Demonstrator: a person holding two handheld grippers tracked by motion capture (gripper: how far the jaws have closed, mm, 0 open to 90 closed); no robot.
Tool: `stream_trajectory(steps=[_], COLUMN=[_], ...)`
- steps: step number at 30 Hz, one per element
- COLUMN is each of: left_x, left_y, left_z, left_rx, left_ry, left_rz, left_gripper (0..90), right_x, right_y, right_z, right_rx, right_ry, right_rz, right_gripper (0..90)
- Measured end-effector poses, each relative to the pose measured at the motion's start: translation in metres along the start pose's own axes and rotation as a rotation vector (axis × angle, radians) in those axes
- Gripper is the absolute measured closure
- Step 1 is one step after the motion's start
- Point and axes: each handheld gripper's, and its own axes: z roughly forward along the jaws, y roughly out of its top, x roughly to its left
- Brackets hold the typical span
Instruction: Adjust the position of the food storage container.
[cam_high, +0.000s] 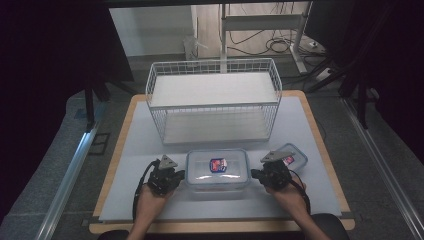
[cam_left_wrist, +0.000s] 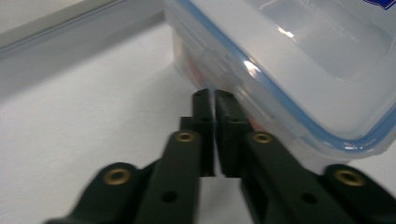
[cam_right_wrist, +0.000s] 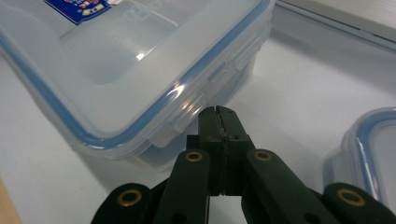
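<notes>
The lidded container (cam_high: 217, 168) sits at six o'clock on the worktop (cam_high: 130, 150), left gripper (cam_high: 172, 176) and right gripper (cam_high: 258, 174) flanking it at nine and three, jaws pressed together, lifting not yet begun

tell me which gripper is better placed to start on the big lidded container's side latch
Neither clearly: left gripper and right gripper both sit shut at opposite ends of the clear rectangular plastic container with blue-rimmed lid, each tip at a side latch.

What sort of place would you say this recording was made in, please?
Probably a lab or workshop set up for recording. A covered table holds a white wire basket and a lidded plastic container, with loose cables and metal stand legs on the floor behind.
</notes>
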Motion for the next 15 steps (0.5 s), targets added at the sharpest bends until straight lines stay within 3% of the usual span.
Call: stream_trajectory(steps=[1, 3, 4, 5, 6, 7, 8, 9, 10, 11, 12, 14, 15], left_x=[0.002, 0.003, 0.003, 0.003, 0.004, 0.003, 0.002, 0.0, -0.004, -0.004, -0.006, -0.007, -0.008], left_y=[-0.004, -0.008, -0.013, -0.013, -0.016, -0.018, -0.02, -0.022, -0.026, -0.026, -0.029, -0.033, -0.034], left_z=[-0.009, -0.014, -0.02, -0.02, -0.023, -0.025, -0.027, -0.028, -0.03, -0.03, -0.031, -0.032, -0.032], left_rx=[-0.029, -0.034, -0.048, -0.048, -0.057, -0.06, -0.063, -0.068, -0.074, -0.074, -0.078, -0.079, -0.077], left_ry=[0.011, 0.022, 0.031, 0.031, 0.028, 0.03, 0.04, 0.046, 0.054, 0.054, 0.056, 0.037, 0.031], left_rz=[-0.01, -0.015, -0.01, -0.01, -0.009, -0.007, 0.005, 0.011, 0.033, 0.033, 0.046, 0.044, 0.037], left_gripper=[74.7, 70.5, 60.5, 56.9, 50.3, 50.3, 40.8, 40.8, 31.5, 27.0, 21.5, 10.3, 10.3], right_x=[0.0, 0.0, 0.0, 0.0, 0.002, 0.002, 0.004, 0.004, 0.006, 0.006, 0.006, 0.006, 0.006], right_y=[0.0, 0.0, -0.004, -0.004, -0.009, -0.009, -0.013, -0.013, -0.016, -0.016, -0.021, -0.022, -0.024], right_z=[-0.006, -0.01, -0.017, -0.017, -0.022, -0.022, -0.027, -0.027, -0.031, -0.031, -0.033, -0.033, -0.033], right_rx=[-0.017, -0.024, -0.036, -0.036, -0.042, -0.042, -0.041, -0.041, -0.047, -0.047, -0.046, -0.042, -0.046], right_ry=[-0.014, -0.014, -0.003, -0.003, 0.009, 0.009, 0.008, 0.008, 0.01, 0.01, 0.03, 0.038, 0.042], right_rz=[-0.014, -0.021, -0.033, -0.033, -0.053, -0.053, -0.074, -0.074, -0.088, -0.088, -0.107, -0.114, -0.12], right_gripper=[86.6, 84.9, 80.7, 80.7, 74.4, 74.4, 66.3, 66.3, 59.1, 59.1, 48.4, 45.3, 41.9])
